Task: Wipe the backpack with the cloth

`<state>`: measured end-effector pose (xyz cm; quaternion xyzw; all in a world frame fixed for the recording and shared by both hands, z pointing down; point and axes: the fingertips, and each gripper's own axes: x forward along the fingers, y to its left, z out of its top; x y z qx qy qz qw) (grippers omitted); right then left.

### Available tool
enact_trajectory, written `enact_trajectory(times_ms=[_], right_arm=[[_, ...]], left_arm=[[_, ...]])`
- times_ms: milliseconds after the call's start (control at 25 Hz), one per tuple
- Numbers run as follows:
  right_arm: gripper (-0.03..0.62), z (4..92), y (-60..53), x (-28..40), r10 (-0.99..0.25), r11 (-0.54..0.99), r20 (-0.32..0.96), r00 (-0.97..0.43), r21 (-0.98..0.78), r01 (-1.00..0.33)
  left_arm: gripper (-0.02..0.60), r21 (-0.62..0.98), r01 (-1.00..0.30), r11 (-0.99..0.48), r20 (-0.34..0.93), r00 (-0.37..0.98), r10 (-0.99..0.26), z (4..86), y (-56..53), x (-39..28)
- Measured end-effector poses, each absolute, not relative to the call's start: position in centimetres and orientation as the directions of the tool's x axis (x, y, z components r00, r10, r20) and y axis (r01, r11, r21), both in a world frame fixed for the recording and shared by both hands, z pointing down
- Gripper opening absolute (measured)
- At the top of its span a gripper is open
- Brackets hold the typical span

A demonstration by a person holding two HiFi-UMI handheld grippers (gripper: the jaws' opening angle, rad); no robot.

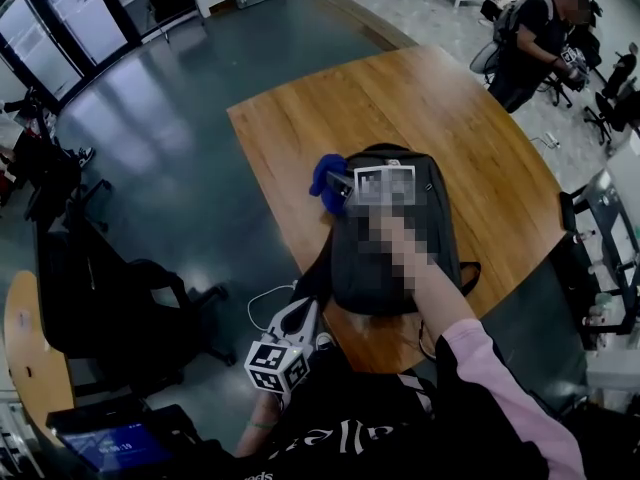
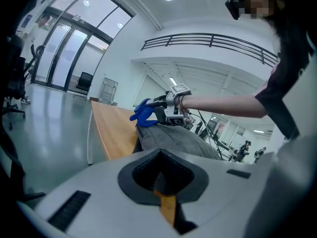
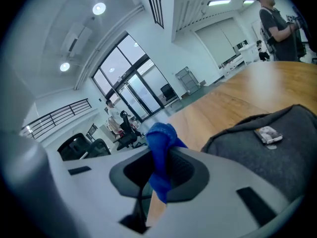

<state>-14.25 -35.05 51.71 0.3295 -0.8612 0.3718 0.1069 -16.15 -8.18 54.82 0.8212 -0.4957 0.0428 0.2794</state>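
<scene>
Backpack [image 1: 365, 260] on wooden table [image 1: 420, 108], person [image 1: 535, 40] beyond (cloth [image 1: 324, 176] in right gripper [image 1: 338, 188])

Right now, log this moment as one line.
backpack: flat on wooden table | left gripper: shut, empty, by its near end | right gripper: shut on blue cloth at its far left corner

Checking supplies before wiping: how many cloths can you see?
1. The cloth is in the right hand-held gripper at the backpack's far left corner; none else shows.
</scene>
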Motion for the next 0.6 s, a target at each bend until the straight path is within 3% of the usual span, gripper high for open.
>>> enact_trajectory(times_ms=[280,600], right_arm=[[0.054,50.2,-36.3,-8.6,-0.535,0.501,0.405,-0.742,-0.555,-0.664],[0.054,49.0,-37.0,3.5,-0.621,0.454,0.411,-0.667,-0.505,-0.734]], left_arm=[[-0.002,0.413,-0.836,-0.361,0.358,0.513,-0.780,54.9,-8.4,-15.2],[-0.002,0.398,-0.847,-0.352,0.362,0.498,-0.788,54.2,-8.8,-13.0]])
